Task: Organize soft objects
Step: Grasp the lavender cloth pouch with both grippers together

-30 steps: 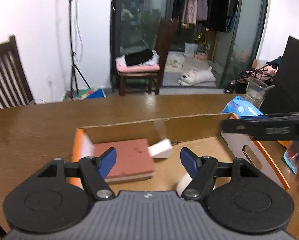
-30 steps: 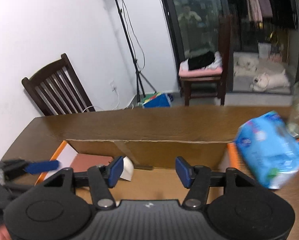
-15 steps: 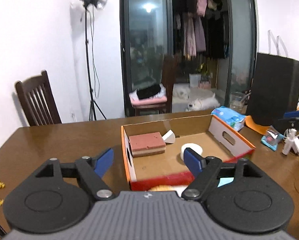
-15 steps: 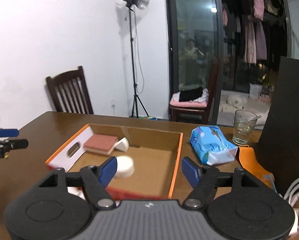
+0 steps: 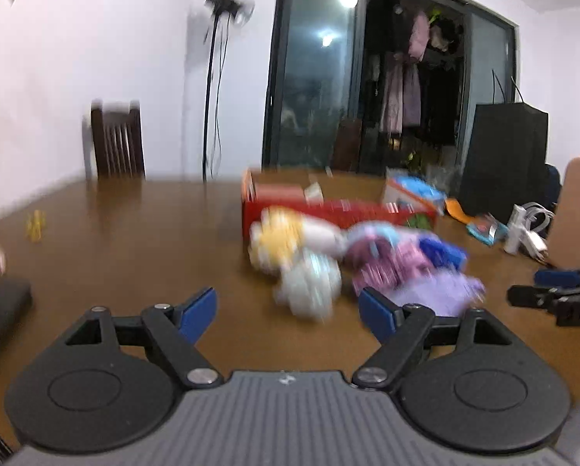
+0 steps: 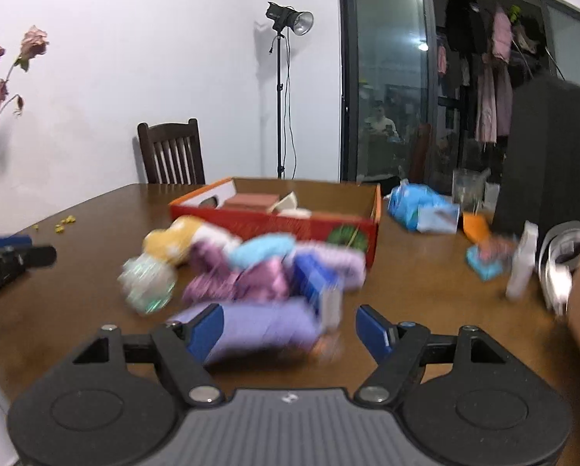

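Observation:
A blurred pile of soft objects lies on the brown table in front of a red-and-orange cardboard box. The pile holds a yellow-white plush, a pale netted ball, purple and pink cloths and a lilac piece. The box holds a reddish sponge block and white pieces. My left gripper is open and empty, just short of the netted ball. My right gripper is open, with the lilac piece lying between its fingers.
A blue tissue pack, a glass, an orange item and a black bag stand right of the box. White cables and a small packet lie at right. Yellow crumbs and a chair are at left.
Both grippers have pulled back from over the box toward the near side of the table. The pile of soft objects in front of the box has come into view.

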{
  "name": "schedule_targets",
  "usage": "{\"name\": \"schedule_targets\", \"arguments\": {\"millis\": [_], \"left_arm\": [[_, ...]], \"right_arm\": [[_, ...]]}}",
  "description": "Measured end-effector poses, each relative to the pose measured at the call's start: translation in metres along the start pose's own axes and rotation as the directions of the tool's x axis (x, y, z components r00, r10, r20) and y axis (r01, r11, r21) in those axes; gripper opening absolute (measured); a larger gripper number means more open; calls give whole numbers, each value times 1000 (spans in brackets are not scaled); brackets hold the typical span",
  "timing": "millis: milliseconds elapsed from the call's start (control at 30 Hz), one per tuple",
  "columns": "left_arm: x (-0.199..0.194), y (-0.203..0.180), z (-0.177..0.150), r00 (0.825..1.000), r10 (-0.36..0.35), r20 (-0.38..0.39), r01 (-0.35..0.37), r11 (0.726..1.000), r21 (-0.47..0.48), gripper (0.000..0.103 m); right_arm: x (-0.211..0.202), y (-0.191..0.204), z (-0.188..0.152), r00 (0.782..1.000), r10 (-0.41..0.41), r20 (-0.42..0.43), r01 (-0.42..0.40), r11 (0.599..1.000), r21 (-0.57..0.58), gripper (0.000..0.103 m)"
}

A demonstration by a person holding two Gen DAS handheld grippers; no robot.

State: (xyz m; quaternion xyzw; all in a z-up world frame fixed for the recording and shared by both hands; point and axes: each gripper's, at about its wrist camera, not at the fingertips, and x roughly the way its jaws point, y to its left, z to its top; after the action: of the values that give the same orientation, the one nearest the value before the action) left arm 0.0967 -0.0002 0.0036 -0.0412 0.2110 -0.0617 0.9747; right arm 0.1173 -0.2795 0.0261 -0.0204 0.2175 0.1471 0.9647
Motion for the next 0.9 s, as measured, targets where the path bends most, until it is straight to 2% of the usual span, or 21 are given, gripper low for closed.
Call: {"name": "schedule_targets", "arguments": {"millis": [67, 133, 200, 300, 400, 500, 567, 600, 667, 700, 733, 767, 800, 867, 900], "left_arm": [[0, -4, -13, 999, -9, -45, 8, 1000, -7, 83], [0, -15, -23, 999, -8, -52, 10, 999, 43, 83], [-1, -17, -26, 999, -26, -45, 28, 998, 53, 83], [7, -22, -19, 994, -100, -47, 100, 995, 11, 83], [36, -34, -9, 979, -186, -88, 183, 982, -41, 82], [70, -45, 1, 957, -249, -150, 229, 963, -140, 79], [87, -49, 4, 950, -259, -173, 230, 958, -171, 74], [94, -49, 4, 948, -260, -187, 227, 957, -180, 68], [107, -46, 2, 933, -282, -223, 236, 948, -215, 49], [113, -44, 1, 919, -315, -236, 261, 937, -234, 30], [116, -41, 0, 907, -341, -248, 279, 926, -253, 24], [116, -38, -2, 904, -347, -249, 283, 923, -259, 23], [114, -36, -3, 904, -348, -248, 287, 924, -252, 19], [106, -31, -7, 902, -354, -246, 296, 924, -243, 15], [101, -27, -9, 896, -368, -247, 307, 918, -252, 14]], "right_arm": [[-5, 6, -16, 1000, 21, -13, -20, 1000, 10, 77], [-8, 11, -25, 1000, 11, -13, -11, 1000, 20, 77], [-10, 11, -25, 1000, -2, -1, 2, 999, 33, 77], [-7, 3, -20, 1000, 9, 28, -11, 997, 79, 77], [15, -11, -10, 999, 26, 23, -29, 989, 147, 76], [47, -24, 1, 1000, 8, 7, -9, 982, 190, 73], [66, -32, 7, 1000, 17, -11, -14, 973, 232, 71], [77, -38, 8, 999, 38, -25, -30, 963, 268, 68], [93, -46, 7, 996, 74, -50, -54, 943, 328, 51], [100, -48, 5, 994, 93, -63, -66, 935, 349, 42], [104, -48, 3, 992, 103, -71, -72, 932, 356, 32], [105, -45, 0, 992, 101, -74, -68, 933, 354, 25], [103, -43, -3, 992, 102, -74, -70, 934, 351, 24], [91, -37, -7, 992, 109, -58, -82, 934, 348, 9], [81, -32, -10, 994, 103, -47, -81, 938, 338, 9]]}}
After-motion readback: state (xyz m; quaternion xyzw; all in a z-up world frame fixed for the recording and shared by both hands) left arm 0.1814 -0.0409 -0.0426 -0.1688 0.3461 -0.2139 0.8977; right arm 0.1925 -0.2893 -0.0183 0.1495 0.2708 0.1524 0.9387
